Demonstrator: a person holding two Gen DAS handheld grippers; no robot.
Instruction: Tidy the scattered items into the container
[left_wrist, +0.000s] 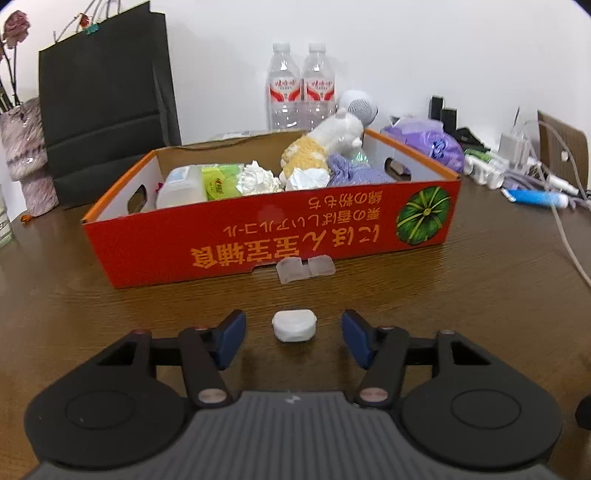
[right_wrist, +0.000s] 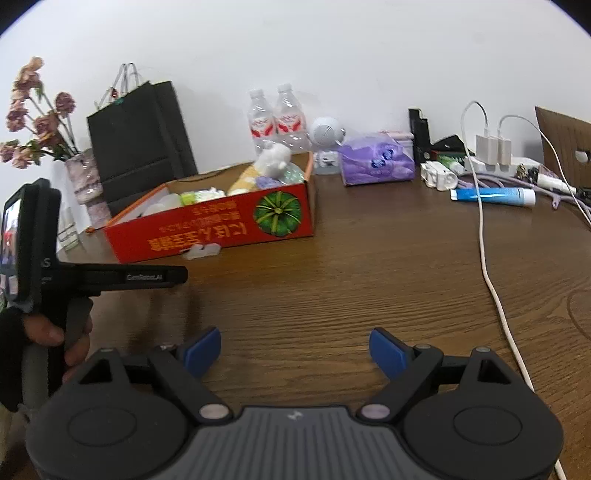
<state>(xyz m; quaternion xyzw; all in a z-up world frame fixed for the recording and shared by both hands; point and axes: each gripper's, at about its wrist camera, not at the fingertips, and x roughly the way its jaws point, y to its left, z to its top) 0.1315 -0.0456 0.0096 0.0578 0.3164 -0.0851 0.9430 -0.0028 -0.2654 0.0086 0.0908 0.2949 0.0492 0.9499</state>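
Note:
A red cardboard box (left_wrist: 258, 236) stands on the wooden table and holds a plush toy (left_wrist: 325, 144), tissue packs, crumpled paper and a purple cloth. A small white rounded object (left_wrist: 294, 325) lies on the table between the open blue pads of my left gripper (left_wrist: 293, 338), not gripped. A translucent plastic piece (left_wrist: 304, 267) lies against the box's front wall. In the right wrist view the box (right_wrist: 221, 225) is at the left, and my right gripper (right_wrist: 295, 352) is open and empty over bare table. The left gripper's body (right_wrist: 110, 277) shows at the left.
A black paper bag (left_wrist: 107, 99), a vase (left_wrist: 26, 155), two water bottles (left_wrist: 301, 85) and a purple tissue pack (right_wrist: 376, 158) stand behind the box. Chargers, white cables (right_wrist: 484, 258) and a blue tube (right_wrist: 493, 195) lie at the right.

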